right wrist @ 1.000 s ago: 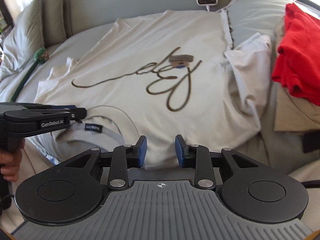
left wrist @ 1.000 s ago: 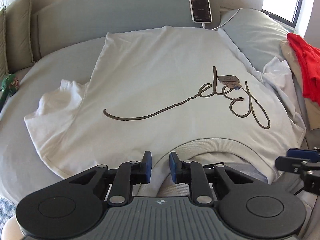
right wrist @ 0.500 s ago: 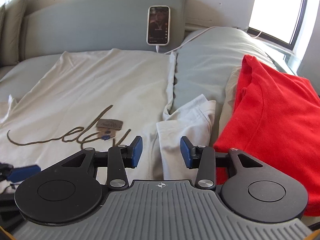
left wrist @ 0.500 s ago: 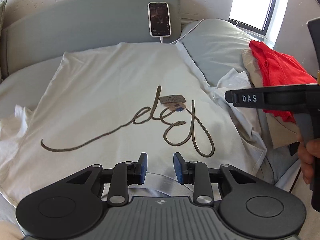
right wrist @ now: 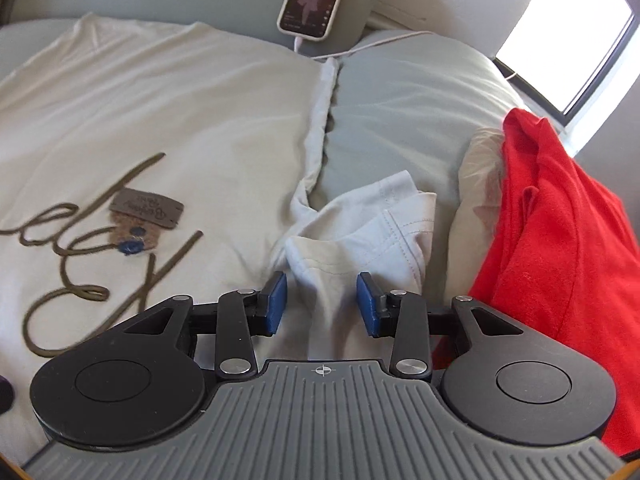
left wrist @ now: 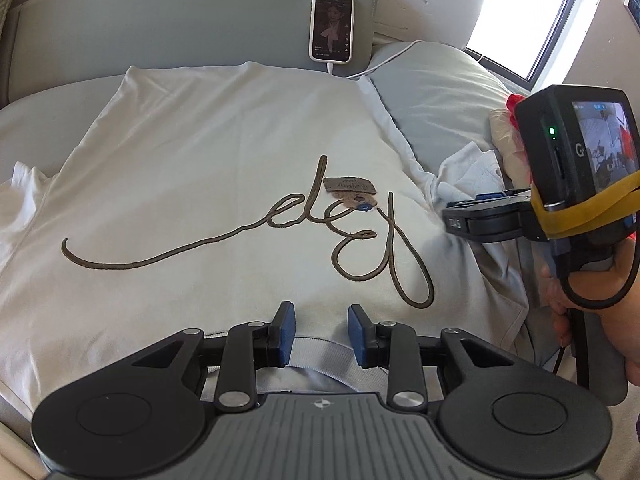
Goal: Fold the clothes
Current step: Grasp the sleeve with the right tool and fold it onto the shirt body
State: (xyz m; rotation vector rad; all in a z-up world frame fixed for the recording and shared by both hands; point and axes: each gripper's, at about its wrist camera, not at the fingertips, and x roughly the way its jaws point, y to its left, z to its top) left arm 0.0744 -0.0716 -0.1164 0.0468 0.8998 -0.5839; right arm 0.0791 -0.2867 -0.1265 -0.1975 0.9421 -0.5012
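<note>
Having been swung from collar (left wrist: 320,354) to mid-frame sleeve (right wrist: 360,232), right gripper (right wrist: 322,300) was closing around it for folding; left gripper (left wrist: 322,334) was held part-open, empty.

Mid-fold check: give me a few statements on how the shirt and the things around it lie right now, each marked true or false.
1. The phone leans against the headboard with a cable plugged in. True.
2. The red garment lies left of the white T-shirt. False: in both views it lies to the shirt's right, beyond the grey pillow.
3. The T-shirt lies spread out with its script lettering facing up. True.
4. The sleeve nearest the red garment is folded flat over the lettering. False: it lies bunched beside the shirt's body, clear of the lettering.
</note>
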